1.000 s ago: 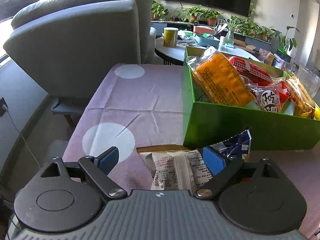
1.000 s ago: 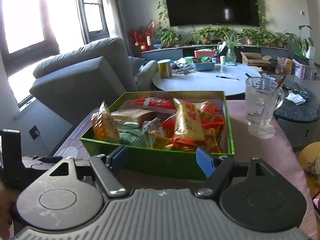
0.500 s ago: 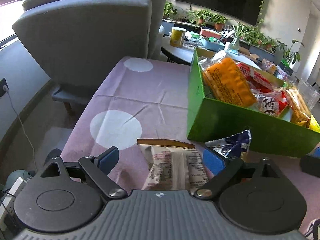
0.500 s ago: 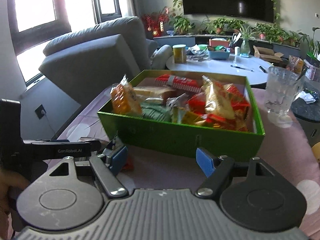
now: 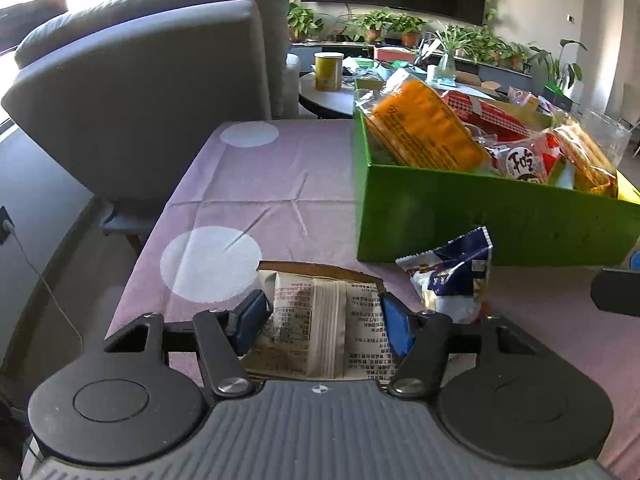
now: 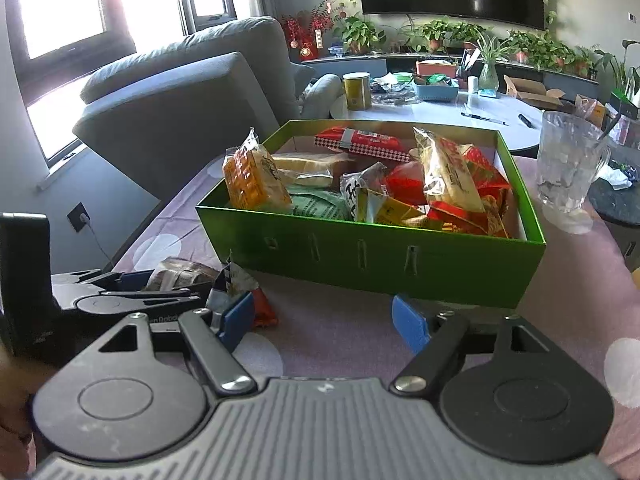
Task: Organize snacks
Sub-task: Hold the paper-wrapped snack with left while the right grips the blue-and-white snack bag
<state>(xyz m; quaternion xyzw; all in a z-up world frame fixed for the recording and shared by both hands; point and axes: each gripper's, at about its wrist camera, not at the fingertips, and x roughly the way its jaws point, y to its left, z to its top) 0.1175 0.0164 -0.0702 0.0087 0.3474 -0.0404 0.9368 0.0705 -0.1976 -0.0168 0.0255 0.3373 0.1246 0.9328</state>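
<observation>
A brown-and-white snack packet (image 5: 320, 320) lies on the purple cloth between the fingers of my left gripper (image 5: 322, 318). Its jaws are closing, and both blue pads touch the packet's sides. To its right lies a blue-and-white packet (image 5: 448, 276), in front of the green box (image 5: 480, 216), which holds several snacks. In the right wrist view my right gripper (image 6: 324, 320) stands open over bare cloth in front of the green box (image 6: 380, 256). The left gripper (image 6: 160, 286) is at its left with the brown packet (image 6: 180, 274); the blue-and-white packet (image 6: 236, 280) sits by my right gripper's left pad.
A grey armchair (image 5: 152, 80) stands beyond the table's left edge. A glass mug (image 6: 568, 172) stands right of the box. A round white table (image 6: 460, 116) with a yellow can (image 6: 357, 90) and clutter lies behind. White-dotted purple cloth (image 5: 260, 184) covers the table left of the box.
The left gripper's jaws have narrowed onto the brown-and-white packet. The right gripper has come lower and nearer the box's front, and the left gripper now shows in its view.
</observation>
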